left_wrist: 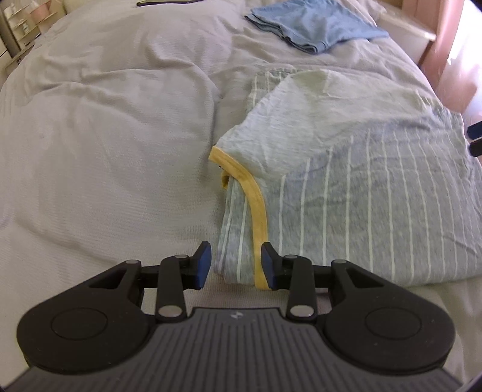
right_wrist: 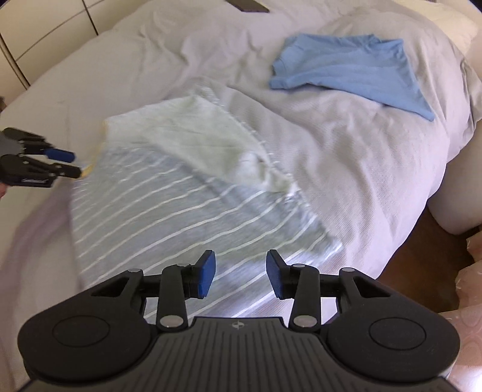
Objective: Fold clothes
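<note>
Bed (left_wrist: 105,126) with pale duvet fills both views. Striped shirt (left_wrist: 376,205) lies mid-bed, grey-blue with white stripes, partly folded: a pale inside-out panel (right_wrist: 186,135) is turned over the striped body. Blue garment (right_wrist: 355,72) sits folded-ish at 1 o'clock in the right wrist view, well apart from the shirt. Dark flat object (right_wrist: 250,4) at 12 o'clock, too cropped to identify.

Yellow neckband (left_wrist: 256,205) runs along the shirt's near-left edge, ending at the left gripper (left_wrist: 236,263).

Left gripper: jaws apart, straddling the neckband and the striped edge, right pad touching the band. Not clamped. Low, nearly level with the duvet, pointing toward 12.

Right gripper (right_wrist: 241,273): jaws apart, nothing between them, hovering over the shirt's near striped edge, tilted down. Right view is motion-blurred.

Judgement: mid-fold on the striped shirt. For a clean fold, left should close on band plus both fabric layers, not the band alone. Right should take the matching far edge so both corners travel together. Keep the edge taut, or the pale flap shifts.
</note>
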Action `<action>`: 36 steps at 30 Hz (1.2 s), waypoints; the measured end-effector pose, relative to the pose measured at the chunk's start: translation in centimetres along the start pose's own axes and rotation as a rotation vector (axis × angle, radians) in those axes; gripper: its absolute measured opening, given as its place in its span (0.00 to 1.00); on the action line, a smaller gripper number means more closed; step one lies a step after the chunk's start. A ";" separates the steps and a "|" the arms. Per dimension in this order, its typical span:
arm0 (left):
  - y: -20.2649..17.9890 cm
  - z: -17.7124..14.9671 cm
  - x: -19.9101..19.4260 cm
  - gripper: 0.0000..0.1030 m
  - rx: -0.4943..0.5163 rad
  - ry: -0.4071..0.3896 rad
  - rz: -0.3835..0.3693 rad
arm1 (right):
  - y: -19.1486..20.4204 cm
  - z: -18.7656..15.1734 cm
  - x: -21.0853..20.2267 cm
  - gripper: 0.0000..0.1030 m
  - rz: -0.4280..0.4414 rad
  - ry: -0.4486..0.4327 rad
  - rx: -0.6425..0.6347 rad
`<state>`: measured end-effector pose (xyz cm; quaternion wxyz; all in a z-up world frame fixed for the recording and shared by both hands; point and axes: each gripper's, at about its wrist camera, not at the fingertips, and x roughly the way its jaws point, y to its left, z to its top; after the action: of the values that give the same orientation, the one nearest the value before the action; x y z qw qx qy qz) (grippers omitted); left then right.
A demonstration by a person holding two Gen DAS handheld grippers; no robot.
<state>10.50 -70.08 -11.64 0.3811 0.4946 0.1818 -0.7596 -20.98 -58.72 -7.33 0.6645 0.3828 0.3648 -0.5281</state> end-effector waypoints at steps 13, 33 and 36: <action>-0.7 1.1 -3.1 0.31 0.023 -0.003 0.014 | 2.8 0.0 -3.1 0.40 0.021 -0.047 0.023; -5.9 -0.4 -6.5 0.51 0.109 -0.027 -0.055 | 3.6 -0.4 -4.7 0.71 0.085 -0.032 0.029; -7.9 0.5 -7.1 0.59 0.092 -0.045 -0.073 | 2.0 0.8 -5.0 0.71 0.084 -0.040 0.027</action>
<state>5.75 -62.44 -5.95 0.3338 0.4873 0.1562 -0.7916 -19.83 -57.03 -2.23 0.6879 0.3960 0.3279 -0.5123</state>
